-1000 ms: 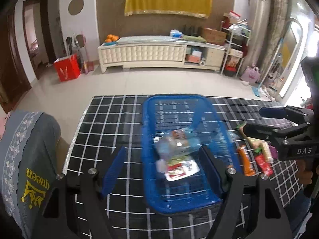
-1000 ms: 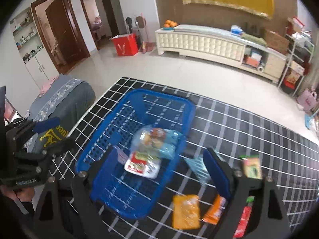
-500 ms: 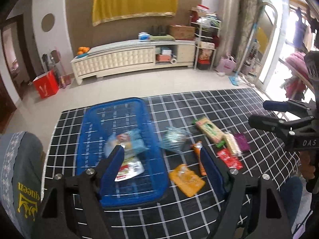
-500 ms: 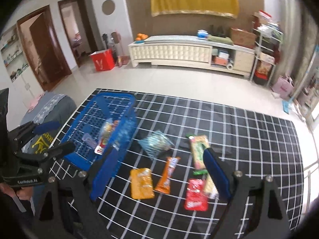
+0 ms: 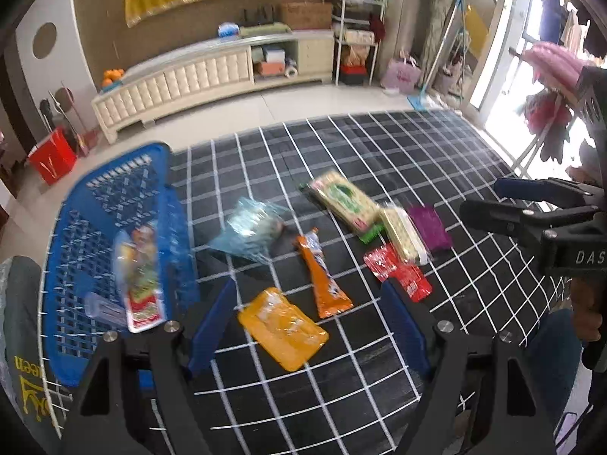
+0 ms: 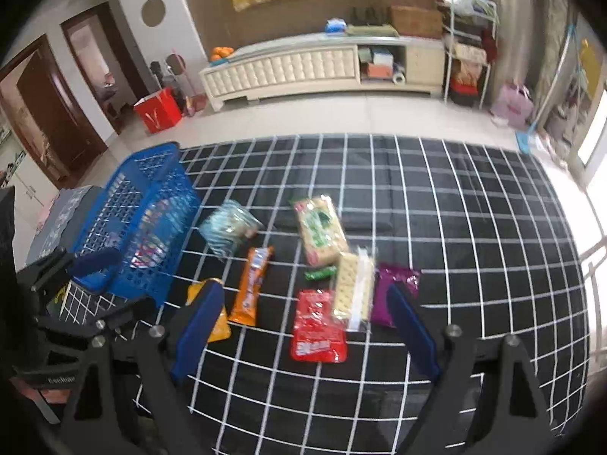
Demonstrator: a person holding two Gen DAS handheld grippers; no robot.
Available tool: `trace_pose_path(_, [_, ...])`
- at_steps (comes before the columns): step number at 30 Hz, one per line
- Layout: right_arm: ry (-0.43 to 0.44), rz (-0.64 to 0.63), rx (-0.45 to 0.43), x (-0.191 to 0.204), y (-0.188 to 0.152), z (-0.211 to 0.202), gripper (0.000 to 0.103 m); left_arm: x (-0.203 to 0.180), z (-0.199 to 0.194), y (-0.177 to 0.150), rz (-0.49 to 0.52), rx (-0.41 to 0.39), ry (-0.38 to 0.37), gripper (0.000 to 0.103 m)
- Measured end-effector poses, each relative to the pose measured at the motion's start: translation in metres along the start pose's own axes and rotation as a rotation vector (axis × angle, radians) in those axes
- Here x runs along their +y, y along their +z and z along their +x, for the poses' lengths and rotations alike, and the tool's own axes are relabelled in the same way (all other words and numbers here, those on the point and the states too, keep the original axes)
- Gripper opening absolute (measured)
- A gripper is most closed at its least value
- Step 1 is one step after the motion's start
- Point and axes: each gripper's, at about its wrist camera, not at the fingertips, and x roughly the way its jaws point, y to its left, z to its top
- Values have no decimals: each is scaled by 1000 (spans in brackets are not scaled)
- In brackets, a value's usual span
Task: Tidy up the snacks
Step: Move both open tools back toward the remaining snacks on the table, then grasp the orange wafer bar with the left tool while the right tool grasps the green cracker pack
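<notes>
Where the black checked cloth (image 6: 455, 208) covers the table, items are listed from the blue basket (image 6: 125, 204) rightward; basket stands at the cloth's left end, holding a red-and-white packet (image 5: 142, 292) and a clear wrapper, blurred; clear bluish bag (image 6: 227, 227) lies just right of the basket; yellow pouch (image 5: 282, 328) lies right of the basket's near corner, partly behind a finger in the right wrist view; orange stick packet (image 6: 252, 284) lies just right of the pouch, below the bluish bag; green-and-cream cracker pack (image 6: 320, 229) lies further from the basket, at mid-cloth; small green packet (image 6: 320, 273) sits at that pack's near end; red packet (image 6: 318, 328) lies nearer the cameras; pale cracker sleeve (image 6: 354, 288) overlaps the red packet's far right corner; purple packet (image 6: 396, 290) lies furthest from the basket, just beside the sleeve.

Left gripper (image 5: 309, 326): fingers spread wide, nothing between them, above the yellow pouch.

Right gripper (image 6: 303, 331): fingers spread wide, nothing held, above the red packet.
</notes>
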Motion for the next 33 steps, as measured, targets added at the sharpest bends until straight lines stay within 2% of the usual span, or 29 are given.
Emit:
trace_pose_path(4, [9,27,36,-17,-8,18,90,-5,34,-3,-24,60,18,77])
trace_pose_path(10, [14,75,101,-40,-17,44,90,-3,76,-1,-74,132,-19,77])
trace_pose_path(16, [-5,79,120,-54,-19,59,90,-2,118,6,-63,182,20,76])
trace_pose_path(20, [9,82,128,-59,-15,70,90,7,140,8,-119,222,45,57])
trace_pose_path(24, [11,80,143,-61,-12,79,90,10,152,7,-133,242,3,51])
trace_pose_path(27, [12,79,145,-61,-11,82,90,9,159,4,-128,259,-13,42])
trace_pose_path(29, [19,84,145,-62,-10,82,90,7,164,1,-123,275,-16,28])
trace_pose_path(32, [25,77,140,-61,-8,82,90,5,164,-2,-122,269,-25,16])
trace_pose_path(33, [28,74,138,-60,-6,82,90,5,163,-2,-124,259,-29,15])
